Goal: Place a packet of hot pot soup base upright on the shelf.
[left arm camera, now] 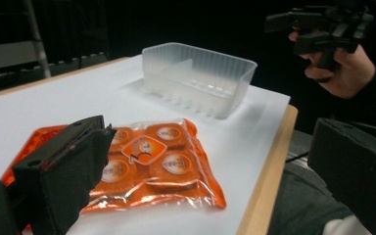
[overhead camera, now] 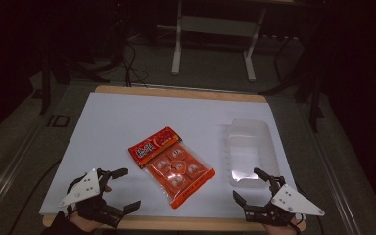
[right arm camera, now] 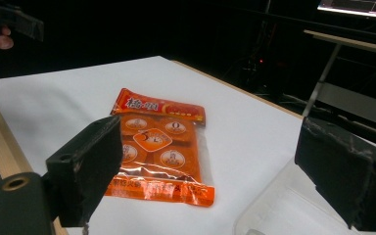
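Orange snack packet (overhead camera: 172,163) lies flat on the white sheet (overhead camera: 127,122) covering the worktop (overhead camera: 176,92), roughly mid-sheet and toward the near edge, set diagonally w/ its printed red header end pointing far-left. Clear window shows round orange pieces inside, approx. six.

Left claw (overhead camera: 124,188) sits at the near-left corner of the sheet, jaws spread wide, nothing between them; held in the person's left hand (overhead camera: 85,205), grey three-cornered plate on top. In the left gripper view the packet (left arm camera: 147,164) lies just past the claw's left jaw, not touching as far as can be seen.

Right claw (overhead camera: 250,185) sits at the near-right edge, jaws also wide apart & empty. It's near the front end of the clear plastic tray (overhead camera: 249,147), which stands upright on the right side of the sheet, w/ a divider across it. In the right gripper view the packet (right arm camera: 159,149) shows between the jaws but farther off, resting on the sheet; tray rim (right arm camera: 274,205) is low at right.

Packet & tray are apart, neither claw touching either.
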`<state>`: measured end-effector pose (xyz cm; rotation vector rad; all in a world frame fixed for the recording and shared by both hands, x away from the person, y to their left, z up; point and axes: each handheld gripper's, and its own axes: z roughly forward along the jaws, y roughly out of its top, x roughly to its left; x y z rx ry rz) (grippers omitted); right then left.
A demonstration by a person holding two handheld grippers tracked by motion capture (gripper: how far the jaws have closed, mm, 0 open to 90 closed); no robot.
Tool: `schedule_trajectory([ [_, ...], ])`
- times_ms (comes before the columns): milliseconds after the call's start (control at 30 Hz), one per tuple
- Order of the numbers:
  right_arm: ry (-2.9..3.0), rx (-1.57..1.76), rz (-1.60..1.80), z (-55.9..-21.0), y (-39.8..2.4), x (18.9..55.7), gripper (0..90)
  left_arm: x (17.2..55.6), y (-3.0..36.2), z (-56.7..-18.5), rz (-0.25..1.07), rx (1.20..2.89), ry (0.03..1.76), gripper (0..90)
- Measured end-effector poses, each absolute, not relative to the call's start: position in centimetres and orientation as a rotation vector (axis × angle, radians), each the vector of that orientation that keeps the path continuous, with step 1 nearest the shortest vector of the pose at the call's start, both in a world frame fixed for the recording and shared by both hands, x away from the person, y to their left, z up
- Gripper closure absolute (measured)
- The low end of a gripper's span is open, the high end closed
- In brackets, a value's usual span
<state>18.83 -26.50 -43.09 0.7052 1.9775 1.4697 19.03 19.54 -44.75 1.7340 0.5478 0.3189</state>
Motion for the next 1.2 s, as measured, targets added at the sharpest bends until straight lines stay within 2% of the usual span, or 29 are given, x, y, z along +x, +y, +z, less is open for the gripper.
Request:
schedule_trajectory([
  [400,1.984,0.699,1.468,-43.0,-26.4,18.7,10.5,22.4,18.4,-44.1,0.282,1.749,0.554,1.8],
  [800,1.998,0.704,1.461,-43.1,-26.4,18.7,10.5,25.8,18.1,-44.1,0.327,1.744,0.610,1.9],
  [1200,2.011,0.698,1.463,-43.2,-26.3,18.7,10.6,29.2,18.2,-45.9,0.294,1.771,0.682,2.4],
])
